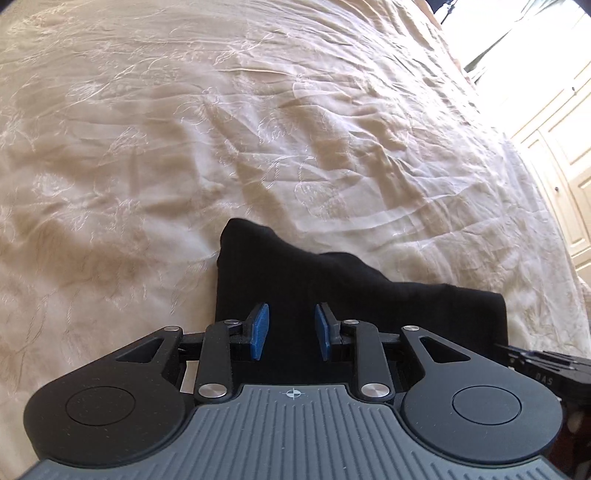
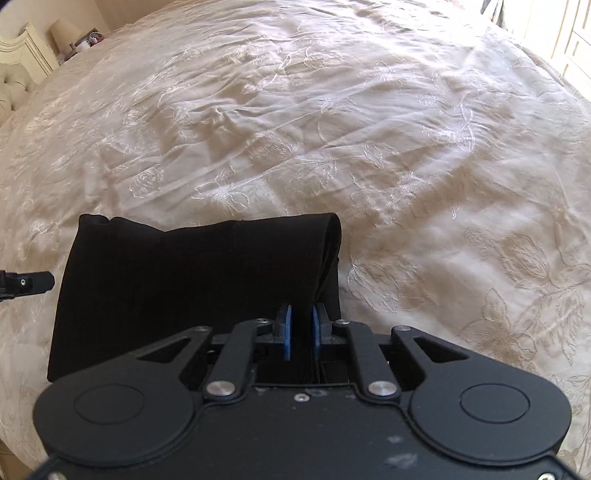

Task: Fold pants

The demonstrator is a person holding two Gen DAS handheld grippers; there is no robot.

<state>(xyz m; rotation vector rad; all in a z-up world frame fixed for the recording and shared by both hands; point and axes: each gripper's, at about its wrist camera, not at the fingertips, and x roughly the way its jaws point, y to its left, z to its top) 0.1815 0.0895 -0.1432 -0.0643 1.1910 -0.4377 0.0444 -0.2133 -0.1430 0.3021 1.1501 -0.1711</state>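
Note:
The black pants (image 1: 332, 288) lie folded into a compact block on the cream bedspread (image 1: 258, 129). My left gripper (image 1: 291, 328) is open, its blue pads (image 1: 260, 330) apart just over the near edge of the pants, holding nothing. In the right wrist view the pants (image 2: 184, 280) show as a dark rectangle with a rolled fold along the right side. My right gripper (image 2: 301, 330) hovers over the right near corner, its blue pads (image 2: 285, 332) a narrow gap apart with dark cloth seen between them; whether they grip it is unclear.
The embroidered cream bedspread (image 2: 369, 129) covers the bed all around. A headboard and a lamp (image 2: 62, 33) stand at the far left. White cupboard doors (image 1: 554, 147) stand to the right. The left gripper's tip (image 2: 33, 282) shows at the left edge.

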